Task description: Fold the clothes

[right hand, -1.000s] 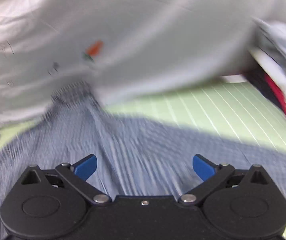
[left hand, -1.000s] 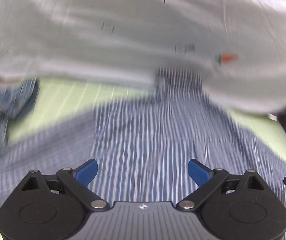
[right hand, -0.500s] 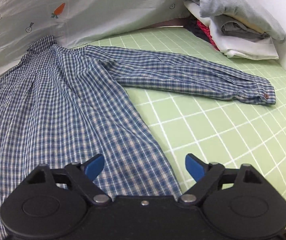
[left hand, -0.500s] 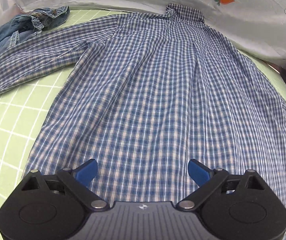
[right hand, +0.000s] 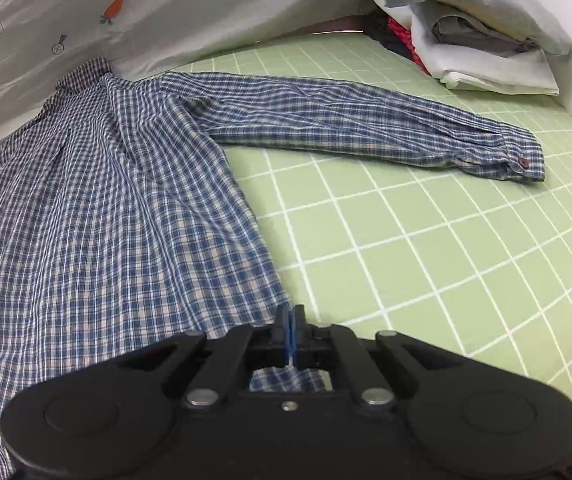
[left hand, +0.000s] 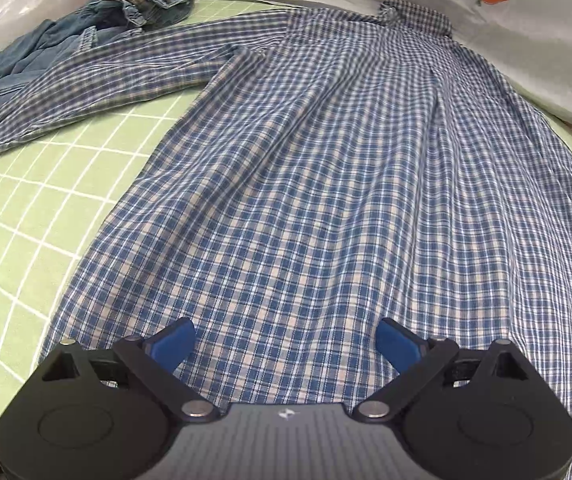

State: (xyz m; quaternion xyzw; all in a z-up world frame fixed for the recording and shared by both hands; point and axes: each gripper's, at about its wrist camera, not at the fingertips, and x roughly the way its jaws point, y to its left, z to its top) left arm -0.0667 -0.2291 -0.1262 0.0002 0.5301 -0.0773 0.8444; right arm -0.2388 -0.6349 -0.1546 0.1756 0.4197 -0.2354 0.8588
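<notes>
A: What lies at the left?
B: Denim jeans point(left hand: 66, 40) beside one sleeve; the left gripper point(left hand: 286, 340), jaws wide apart and empty, hangs over the hem of the plaid shirt point(left hand: 325, 168).

A: And to the right?
B: The shirt lies spread back-up on the green gridded counter point(right hand: 425, 260). The right gripper point(right hand: 289, 320) is closing, pinching the shirt's hem corner. Folded clothes point(right hand: 477, 32) are stacked far right.
</notes>
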